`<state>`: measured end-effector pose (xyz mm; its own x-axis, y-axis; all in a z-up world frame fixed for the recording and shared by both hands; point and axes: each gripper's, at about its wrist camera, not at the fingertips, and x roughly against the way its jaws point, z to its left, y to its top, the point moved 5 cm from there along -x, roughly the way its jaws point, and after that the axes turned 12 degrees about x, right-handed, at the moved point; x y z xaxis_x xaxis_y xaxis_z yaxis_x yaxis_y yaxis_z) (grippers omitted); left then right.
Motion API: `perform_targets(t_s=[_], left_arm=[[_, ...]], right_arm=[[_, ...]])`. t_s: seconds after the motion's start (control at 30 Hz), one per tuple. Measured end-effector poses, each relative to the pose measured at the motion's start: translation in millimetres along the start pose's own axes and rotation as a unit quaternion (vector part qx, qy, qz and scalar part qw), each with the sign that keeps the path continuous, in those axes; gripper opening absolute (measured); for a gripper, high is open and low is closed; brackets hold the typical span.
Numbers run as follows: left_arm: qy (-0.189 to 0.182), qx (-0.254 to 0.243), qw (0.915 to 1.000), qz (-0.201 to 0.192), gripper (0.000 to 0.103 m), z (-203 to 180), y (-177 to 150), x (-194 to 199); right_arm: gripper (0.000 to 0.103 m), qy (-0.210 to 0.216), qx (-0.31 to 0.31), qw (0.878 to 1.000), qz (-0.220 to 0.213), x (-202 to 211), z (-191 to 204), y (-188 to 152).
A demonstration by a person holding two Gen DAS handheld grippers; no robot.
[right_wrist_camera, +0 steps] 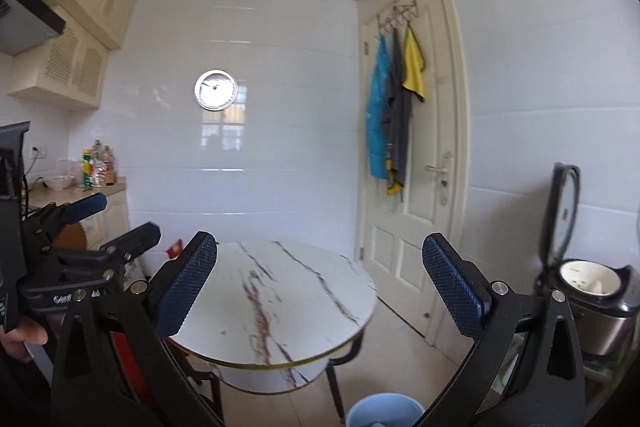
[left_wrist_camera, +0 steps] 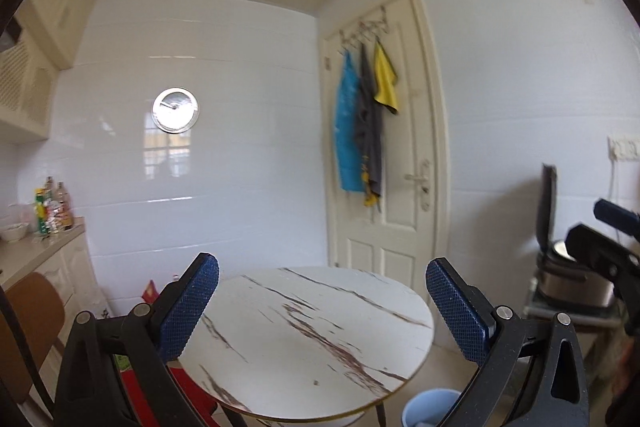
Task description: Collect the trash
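Both views face a round white marble-patterned table (left_wrist_camera: 312,327) (right_wrist_camera: 280,299) whose top lies bare; no trash shows on it. A light blue bin (left_wrist_camera: 430,407) (right_wrist_camera: 384,411) stands on the floor at the table's near right edge, its inside mostly hidden. My left gripper (left_wrist_camera: 322,307) is held level over the near edge of the table, jaws wide apart with nothing between them. My right gripper (right_wrist_camera: 320,291) is held likewise, wide open and empty. The right wrist view shows the left gripper (right_wrist_camera: 116,221) at the left, held in a hand. The right gripper (left_wrist_camera: 604,229) appears at the left wrist view's right edge.
A white door (right_wrist_camera: 416,155) with blue, grey and yellow cloths on hooks is behind the table to the right. A rice cooker (right_wrist_camera: 596,299) with its lid up sits on a stand at the right. A counter (left_wrist_camera: 36,251) with bottles and a bowl, and a brown chair (left_wrist_camera: 28,311), are at the left.
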<state>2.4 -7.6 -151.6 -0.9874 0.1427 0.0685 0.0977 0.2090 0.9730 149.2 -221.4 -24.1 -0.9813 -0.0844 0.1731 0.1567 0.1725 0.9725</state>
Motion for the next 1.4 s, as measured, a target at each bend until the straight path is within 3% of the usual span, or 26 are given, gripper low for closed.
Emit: perform_targets(t_s=[0.23, 0.4, 0.77, 0.8, 0.97, 1.4], left_arm=[[0.003, 0.002, 0.9999, -0.011, 0.102, -14.3, -40.0, 27.7], [0.002, -0.014, 0.9999, 0.002, 0.102, -20.8, -62.5, 39.8], [0.001, -0.015, 0.9997, 0.017, 0.102, 0.7, -28.2, 13.5], [0.0, -0.015, 0.9997, 0.018, 0.102, -2.4, -21.7, -5.5], [0.002, -0.017, 0.9997, 0.018, 0.102, -4.1, -14.8, -24.7], [0.001, -0.017, 0.9997, 0.015, 0.102, 4.2, -7.5, -33.0]], right_arm=[[0.103, -0.011, 0.02, 0.999, -0.036, 8.4, 32.4, 4.8], [0.103, -0.003, 0.017, 0.999, -0.028, 8.5, 42.7, -3.4], [0.103, -0.01, 0.017, 1.0, -0.02, 2.6, 46.1, -8.5], [0.103, -0.014, 0.016, 1.0, -0.02, 3.2, 45.0, -8.6], [0.103, -0.014, 0.01, 1.0, -0.018, 4.1, 41.1, -9.6], [0.103, -0.015, 0.007, 1.0, -0.018, 2.7, 38.9, -9.4]])
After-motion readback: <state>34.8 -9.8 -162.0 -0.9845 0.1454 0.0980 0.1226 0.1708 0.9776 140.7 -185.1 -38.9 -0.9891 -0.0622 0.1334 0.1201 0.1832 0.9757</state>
